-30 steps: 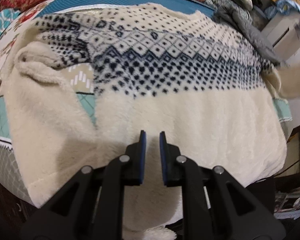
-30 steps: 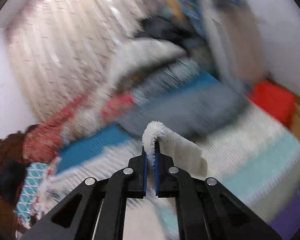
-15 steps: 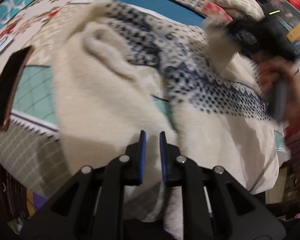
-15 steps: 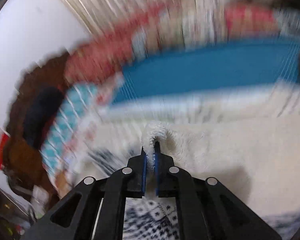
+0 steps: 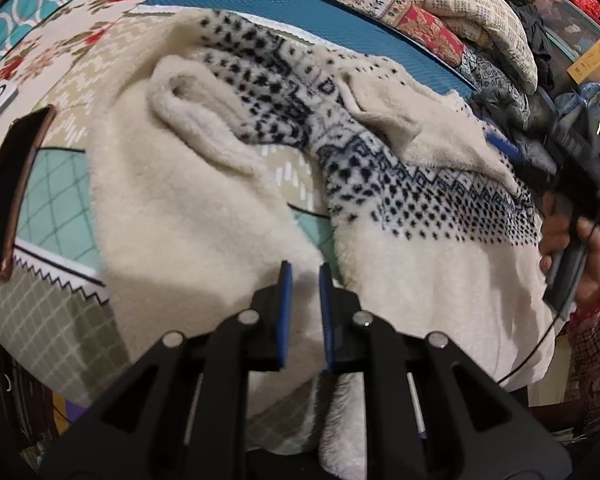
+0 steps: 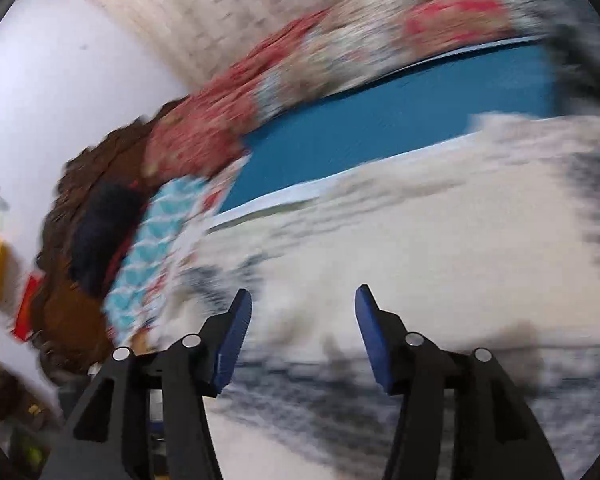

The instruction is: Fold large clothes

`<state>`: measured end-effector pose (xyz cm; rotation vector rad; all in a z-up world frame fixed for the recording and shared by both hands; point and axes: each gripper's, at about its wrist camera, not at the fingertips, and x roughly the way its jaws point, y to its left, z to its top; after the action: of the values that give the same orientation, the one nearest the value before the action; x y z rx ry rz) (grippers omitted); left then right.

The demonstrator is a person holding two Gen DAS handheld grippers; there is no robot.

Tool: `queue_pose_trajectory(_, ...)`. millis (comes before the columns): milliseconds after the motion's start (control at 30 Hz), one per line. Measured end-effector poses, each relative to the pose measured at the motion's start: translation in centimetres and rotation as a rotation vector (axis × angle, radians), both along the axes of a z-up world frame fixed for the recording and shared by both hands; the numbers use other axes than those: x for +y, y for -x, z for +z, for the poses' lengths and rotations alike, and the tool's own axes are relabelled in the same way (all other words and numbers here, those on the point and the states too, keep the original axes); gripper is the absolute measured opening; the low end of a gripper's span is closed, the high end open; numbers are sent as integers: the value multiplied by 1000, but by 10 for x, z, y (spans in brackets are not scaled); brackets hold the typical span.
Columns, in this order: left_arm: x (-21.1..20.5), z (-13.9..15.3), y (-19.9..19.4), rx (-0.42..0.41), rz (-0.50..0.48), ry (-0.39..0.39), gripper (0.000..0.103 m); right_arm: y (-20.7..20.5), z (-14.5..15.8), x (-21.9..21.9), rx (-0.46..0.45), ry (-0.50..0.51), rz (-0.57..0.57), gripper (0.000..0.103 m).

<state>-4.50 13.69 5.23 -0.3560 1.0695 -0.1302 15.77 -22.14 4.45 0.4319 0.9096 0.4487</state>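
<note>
A large cream fleece sweater [image 5: 420, 280] with a navy diamond pattern lies spread on the bed. Its right sleeve [image 5: 412, 136] lies folded across the patterned chest; its left sleeve [image 5: 204, 128] lies bunched at the left. My left gripper [image 5: 304, 276] hovers low over the sweater's hem, its jaws a narrow gap apart with nothing between them. My right gripper [image 6: 303, 300] is wide open and empty above the sweater [image 6: 420, 240], which is blurred by motion. In the left wrist view the right gripper [image 5: 504, 148] shows at the sweater's right edge, held in a hand.
The bed has a patterned quilt [image 5: 52, 320] and a blue mat [image 5: 300, 4]. Pillows and piled clothes [image 5: 460, 12] lie along the far side. A dark flat object [image 5: 12, 184] rests at the left edge. A white wall [image 6: 60, 100] is at left.
My right gripper carried the sleeve cuff over the sweater's chest and opened, letting it go. The left wrist view swung left over the hem.
</note>
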Motion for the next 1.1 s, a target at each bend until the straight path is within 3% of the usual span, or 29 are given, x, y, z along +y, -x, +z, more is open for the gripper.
queue_pose_trajectory(67, 7, 6, 0, -4, 25, -17, 13, -10, -34, -32, 149, 142, -122, 66)
queue_pose_trajectory(133, 21, 19, 5, -31, 76, -34, 13, -4, -41, -53, 147, 7, -180, 67)
queue_pose_trajectory(200, 42, 34, 15, -67, 140, -36, 13, 6, -27, -41, 125, 35, -201, 68)
queue_pose_trajectory(300, 76, 50, 33, -90, 236, -48, 13, 31, 3, 15, -1, 31, 16, 68)
queue_pose_trajectory(367, 96, 56, 46, -96, 288, -58, 13, 56, 17, 67, -61, 70, 238, 68)
queue_pose_trajectory(467, 111, 59, 62, -104, 325, -62, 13, 125, 23, 172, -215, 221, 656, 68)
queue_pose_trajectory(533, 117, 58, 72, -103, 342, -54, 13, 166, 9, 223, -262, 336, 861, 68)
queue_pose_trajectory(633, 121, 54, 83, -92, 347, -42, 13, 209, -24, 268, -298, 476, 1052, 67)
queue_pose_trajectory(733, 129, 50, 96, -90, 362, -33, 13, 202, -54, 304, -250, 564, 1047, 67)
queue_pose_trajectory(800, 137, 48, 104, -89, 382, -27, 13, 183, -54, 317, -153, 521, 1021, 73)
queue_pose_trajectory(833, 143, 47, 109, -91, 398, -25, 13, 174, -46, 317, -109, 474, 992, 95)
queue_pose_trajectory(867, 149, 47, 114, -94, 414, -23, 13, 161, -29, 319, -61, 372, 967, 100)
queue_pose_trajectory(967, 168, 45, 125, -93, 470, -21, 13, 142, 42, 305, -69, 72, 909, 100)
queue_pose_trajectory(1033, 174, 43, 124, -84, 484, -21, 13, 124, 114, 275, -104, -214, 835, 100)
queue_pose_trajectory(1100, 175, 42, 119, -78, 478, -22, 13, 109, 163, 238, -166, -354, 767, 100)
